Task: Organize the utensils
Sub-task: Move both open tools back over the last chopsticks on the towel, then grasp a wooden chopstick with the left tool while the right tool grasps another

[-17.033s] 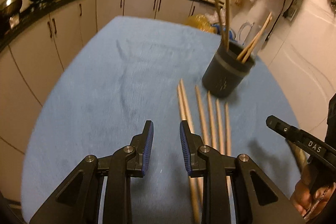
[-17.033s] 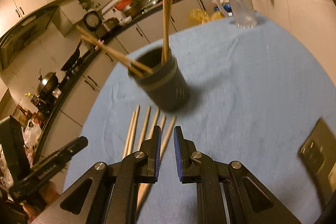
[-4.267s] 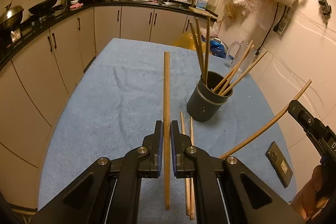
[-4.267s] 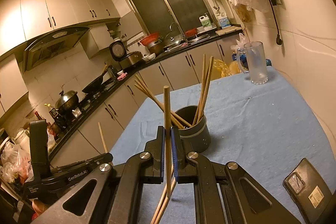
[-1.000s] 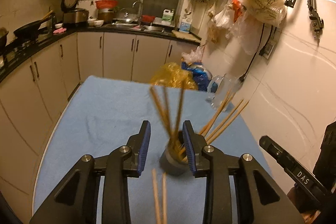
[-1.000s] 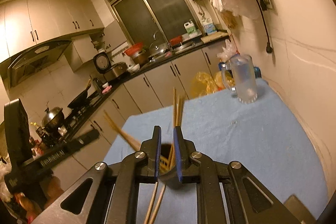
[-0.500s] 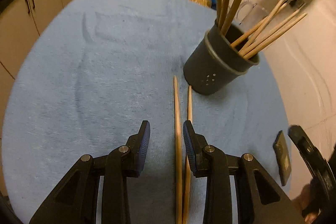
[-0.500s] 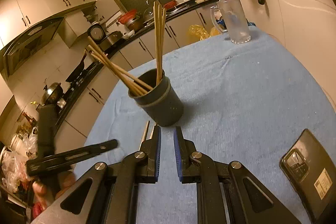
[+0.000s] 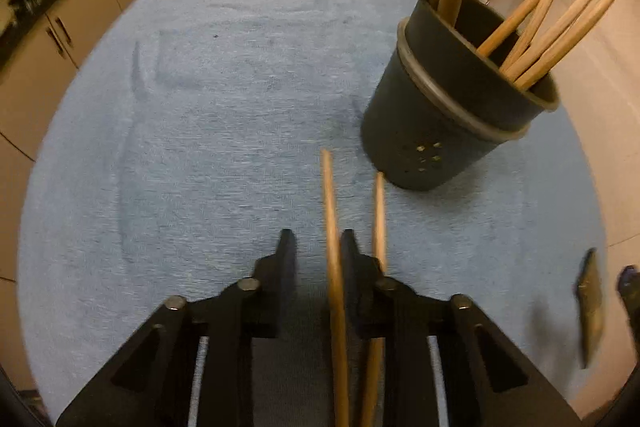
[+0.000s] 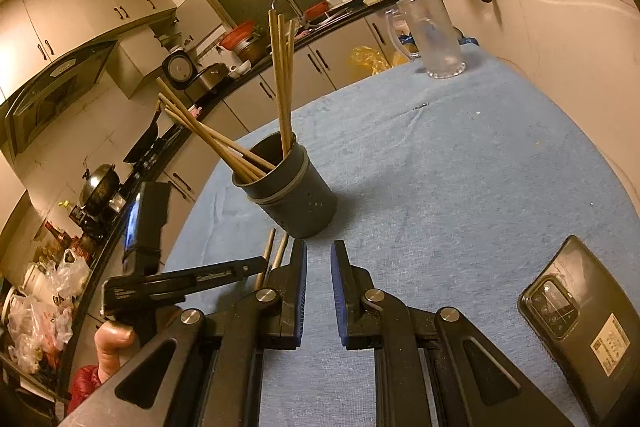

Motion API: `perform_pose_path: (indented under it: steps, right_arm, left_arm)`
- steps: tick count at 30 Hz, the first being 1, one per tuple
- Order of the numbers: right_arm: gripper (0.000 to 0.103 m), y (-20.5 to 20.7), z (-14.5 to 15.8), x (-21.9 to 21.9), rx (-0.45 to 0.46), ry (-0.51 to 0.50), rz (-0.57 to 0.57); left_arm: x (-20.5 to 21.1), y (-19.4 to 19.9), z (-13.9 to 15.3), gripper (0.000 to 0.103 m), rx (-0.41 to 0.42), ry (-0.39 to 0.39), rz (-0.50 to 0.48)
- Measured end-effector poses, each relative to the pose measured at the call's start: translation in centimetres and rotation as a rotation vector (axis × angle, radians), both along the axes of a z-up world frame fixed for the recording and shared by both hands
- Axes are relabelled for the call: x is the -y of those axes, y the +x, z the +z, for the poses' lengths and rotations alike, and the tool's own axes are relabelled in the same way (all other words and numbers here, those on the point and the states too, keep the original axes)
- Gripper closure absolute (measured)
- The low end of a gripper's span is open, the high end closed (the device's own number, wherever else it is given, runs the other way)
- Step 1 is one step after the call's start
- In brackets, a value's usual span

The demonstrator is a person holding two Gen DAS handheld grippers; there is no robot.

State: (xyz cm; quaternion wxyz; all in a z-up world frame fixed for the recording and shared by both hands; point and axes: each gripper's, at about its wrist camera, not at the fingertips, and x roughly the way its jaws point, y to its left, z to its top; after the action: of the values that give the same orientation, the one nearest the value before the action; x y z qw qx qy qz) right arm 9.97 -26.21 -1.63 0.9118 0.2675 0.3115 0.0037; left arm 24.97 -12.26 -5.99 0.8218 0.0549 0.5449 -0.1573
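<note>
Two wooden chopsticks lie side by side on the blue cloth (image 9: 200,131), in front of a dark grey utensil holder (image 9: 440,131) that has several chopsticks standing in it. My left gripper (image 9: 317,233) points steeply down over them and its jaws are closing. The left chopstick (image 9: 334,267) lies between the jaws against the right finger, with a gap to the left finger. The second chopstick (image 9: 378,211) lies outside, right of that finger. My right gripper (image 10: 319,243) hovers in front of the holder (image 10: 296,203), shut with nothing in it. The left gripper's finger (image 10: 224,273) reaches the chopsticks (image 10: 269,247).
A black phone (image 10: 580,323) lies on the cloth at the near right. A glass mug (image 10: 436,39) stands at the far edge. Kitchen cabinets and a counter run along the left, a wall along the right.
My left gripper has dropped closer to the cloth and its jaws have narrowed around the left chopstick. In the right wrist view the left gripper has moved in to the chopsticks; the right gripper barely moved.
</note>
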Motion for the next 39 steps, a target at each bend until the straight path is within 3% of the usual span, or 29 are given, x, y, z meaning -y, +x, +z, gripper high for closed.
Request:
perform_pose_path:
  steps: [2, 12, 16, 20, 29, 32, 33, 39]
  right_arm:
    - [0.09, 0.1, 0.0, -0.2, -0.005, -0.002, 0.003]
    - [0.088, 3.1, -1.3, -4.2, -0.117, -0.044, 0.109]
    - [0.079, 5.6, -2.3, -6.9, -0.172, -0.048, 0.153]
    - [0.079, 8.3, -3.7, -9.1, -0.244, -0.072, 0.173]
    - [0.079, 13.4, -6.2, -11.6, -0.404, -0.204, 0.161]
    - [0.093, 13.7, -6.2, -12.6, -0.4, -0.271, 0.172]
    - [0.093, 13.8, -6.2, -12.8, -0.402, -0.282, 0.183]
    - [0.096, 12.5, -5.4, -11.9, -0.348, -0.167, 0.224]
  left_arm:
    - [-0.5, -0.2, 0.0, 0.096, 0.007, 0.018, 0.031]
    - [-9.2, -4.5, -0.2, 0.095, 0.009, -0.075, 0.159]
    - [-10.8, -5.2, -0.1, 0.095, -0.007, -0.112, 0.157]
    - [-11.6, -4.7, -0.5, 0.095, -0.02, -0.159, 0.143]
    - [-11.7, -4.7, -0.6, 0.095, -0.01, -0.175, 0.119]
    - [-11.7, -5.0, -0.6, 0.095, -0.009, -0.172, 0.117]
    - [-11.6, -5.0, -0.5, 0.095, -0.007, -0.168, 0.117]
    - [-11.4, -4.9, -0.4, 0.097, 0.002, -0.179, 0.109]
